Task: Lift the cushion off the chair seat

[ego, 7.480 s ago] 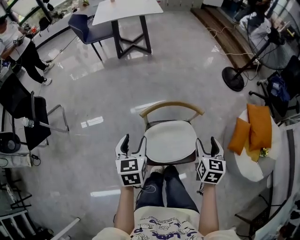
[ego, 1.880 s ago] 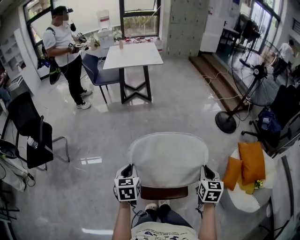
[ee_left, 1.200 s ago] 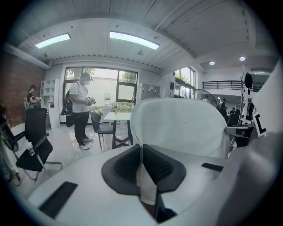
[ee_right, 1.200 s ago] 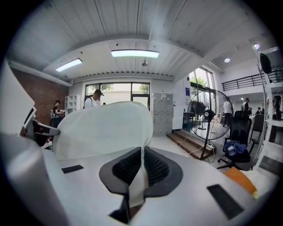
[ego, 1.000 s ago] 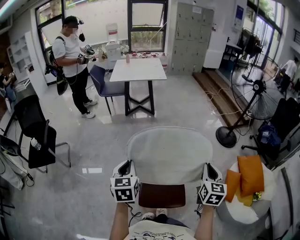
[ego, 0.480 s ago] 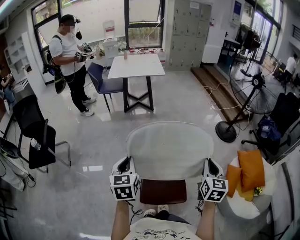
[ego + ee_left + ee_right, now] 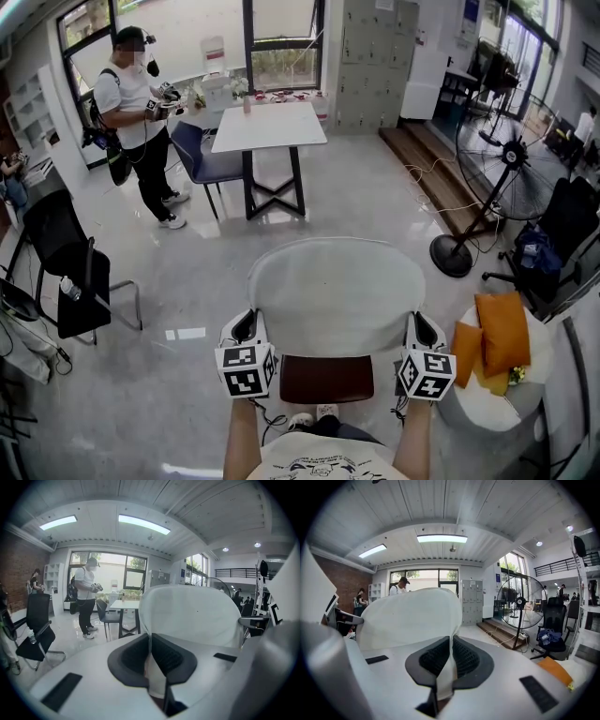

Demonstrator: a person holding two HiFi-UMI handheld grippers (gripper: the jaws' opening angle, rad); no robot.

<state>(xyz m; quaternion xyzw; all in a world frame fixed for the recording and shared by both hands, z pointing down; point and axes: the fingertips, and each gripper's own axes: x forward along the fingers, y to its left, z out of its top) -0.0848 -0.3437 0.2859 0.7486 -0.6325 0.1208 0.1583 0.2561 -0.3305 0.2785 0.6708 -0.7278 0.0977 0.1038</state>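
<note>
Above the brown seat (image 7: 328, 379) hangs a rounded, soft cushion (image 7: 337, 295).

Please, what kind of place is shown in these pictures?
Probably an open office or studio space: grey lockers against the far wall, a white table, a black office chair, and a large standing fan.

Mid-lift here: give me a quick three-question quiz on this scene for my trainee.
1. True or false: the cushion lies flat on the chair seat.
2. What does the left gripper hold? A) nothing B) the cushion's edge C) a bottle
3. Fill in: the pillows at the right are ____ in colour.
Key: 1 false, it is held up, upright; 2 B; 3 orange.
</note>
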